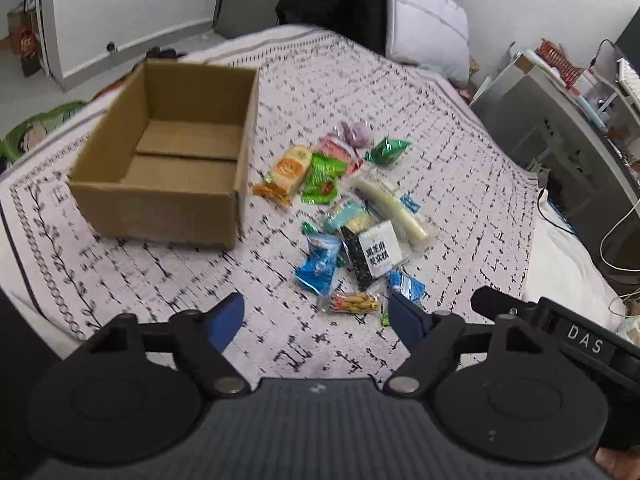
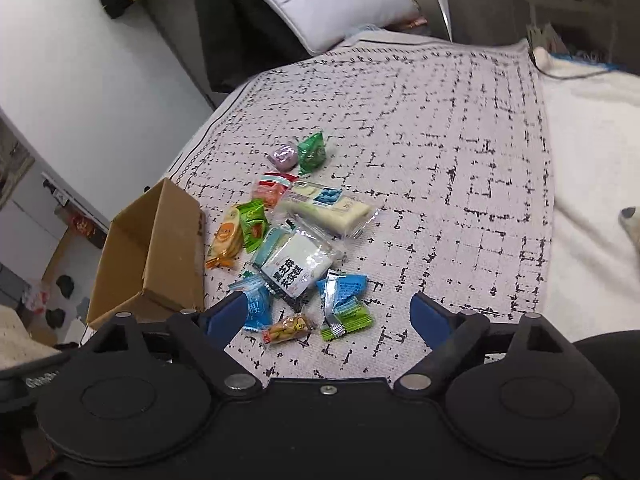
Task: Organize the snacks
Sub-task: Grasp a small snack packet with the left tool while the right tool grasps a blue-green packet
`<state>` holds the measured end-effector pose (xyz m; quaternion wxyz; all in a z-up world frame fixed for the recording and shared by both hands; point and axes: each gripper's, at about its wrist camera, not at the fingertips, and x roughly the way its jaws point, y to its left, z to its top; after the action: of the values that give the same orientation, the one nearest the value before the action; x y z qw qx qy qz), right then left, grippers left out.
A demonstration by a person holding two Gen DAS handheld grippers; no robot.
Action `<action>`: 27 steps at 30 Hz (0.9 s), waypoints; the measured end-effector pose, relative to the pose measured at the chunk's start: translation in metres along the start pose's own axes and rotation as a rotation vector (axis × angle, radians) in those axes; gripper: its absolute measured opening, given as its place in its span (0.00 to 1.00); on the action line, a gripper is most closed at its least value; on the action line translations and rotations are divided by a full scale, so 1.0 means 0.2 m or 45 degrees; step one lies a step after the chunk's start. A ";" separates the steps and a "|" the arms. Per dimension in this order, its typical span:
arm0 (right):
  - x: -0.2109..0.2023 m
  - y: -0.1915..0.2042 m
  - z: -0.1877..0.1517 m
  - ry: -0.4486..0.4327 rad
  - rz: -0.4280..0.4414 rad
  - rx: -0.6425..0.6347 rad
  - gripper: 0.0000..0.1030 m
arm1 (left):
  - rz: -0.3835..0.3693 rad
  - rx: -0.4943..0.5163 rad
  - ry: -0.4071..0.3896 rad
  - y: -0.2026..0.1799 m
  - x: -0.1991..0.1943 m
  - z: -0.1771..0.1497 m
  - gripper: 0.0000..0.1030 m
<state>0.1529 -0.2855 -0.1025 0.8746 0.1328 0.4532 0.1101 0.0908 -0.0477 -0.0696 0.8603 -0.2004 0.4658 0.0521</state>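
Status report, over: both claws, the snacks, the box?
Left claw open, empty. Right claw open, empty. Pile of wrapped snacks on patterned bedspread. Brown cardboard box empty, path unobstructed.

Patterned bed [image 1: 360, 80] carries cardboard box [image 1: 168, 152], snack packets [image 1: 356, 216].

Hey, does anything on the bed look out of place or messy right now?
Yes. The snack packets lie in a loose, overlapping heap on the patterned blanket, beside the cardboard box, which holds none of them. Nothing looks torn or spilled. Both the left gripper and right gripper are open and hold nothing.
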 end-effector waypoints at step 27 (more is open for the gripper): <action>0.45 -0.18 0.06 0.226 -0.018 0.284 0.68 | 0.127 -0.572 0.239 -0.04 0.51 0.03 0.44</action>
<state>0.2162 -0.2920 -0.1772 0.8116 0.2155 0.5392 0.0643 0.1550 -0.0619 -0.1482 0.7435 -0.3673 0.5298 0.1777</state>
